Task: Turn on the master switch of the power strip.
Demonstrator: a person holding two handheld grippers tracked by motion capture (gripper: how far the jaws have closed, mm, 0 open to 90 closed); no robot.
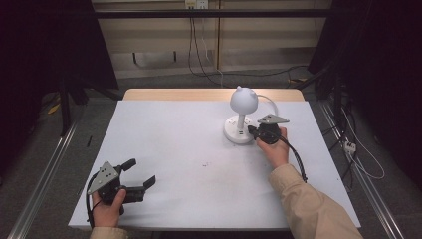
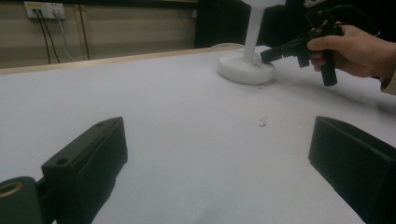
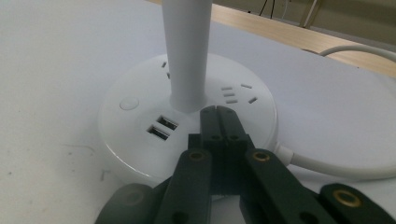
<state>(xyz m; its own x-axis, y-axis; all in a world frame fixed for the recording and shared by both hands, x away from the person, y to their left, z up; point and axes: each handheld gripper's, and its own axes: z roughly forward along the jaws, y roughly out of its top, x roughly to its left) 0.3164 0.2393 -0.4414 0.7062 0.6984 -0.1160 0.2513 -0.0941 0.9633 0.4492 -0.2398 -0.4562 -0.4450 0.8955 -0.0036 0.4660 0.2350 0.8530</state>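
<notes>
A white desk lamp [image 1: 243,101] with a round head stands on a round base [image 1: 236,130] toward the table's back right. Its base [image 3: 140,135] carries two USB ports [image 3: 162,127], socket slots and a round button [image 3: 129,103]. My right gripper [image 1: 250,131] is shut with nothing between its jaws, and its tips [image 3: 217,112] rest over the base top beside the stem [image 3: 187,51]. In the left gripper view it reaches the base [image 2: 246,69] from the right. My left gripper [image 1: 139,173] stands open and empty at the front left, low over the table.
The white table top [image 1: 189,159] has a small dark speck [image 1: 204,164] near its middle. The lamp's white cable [image 3: 355,163] curls off behind the base. A wooden strip [image 1: 174,94] edges the far side, with wall sockets and cables beyond.
</notes>
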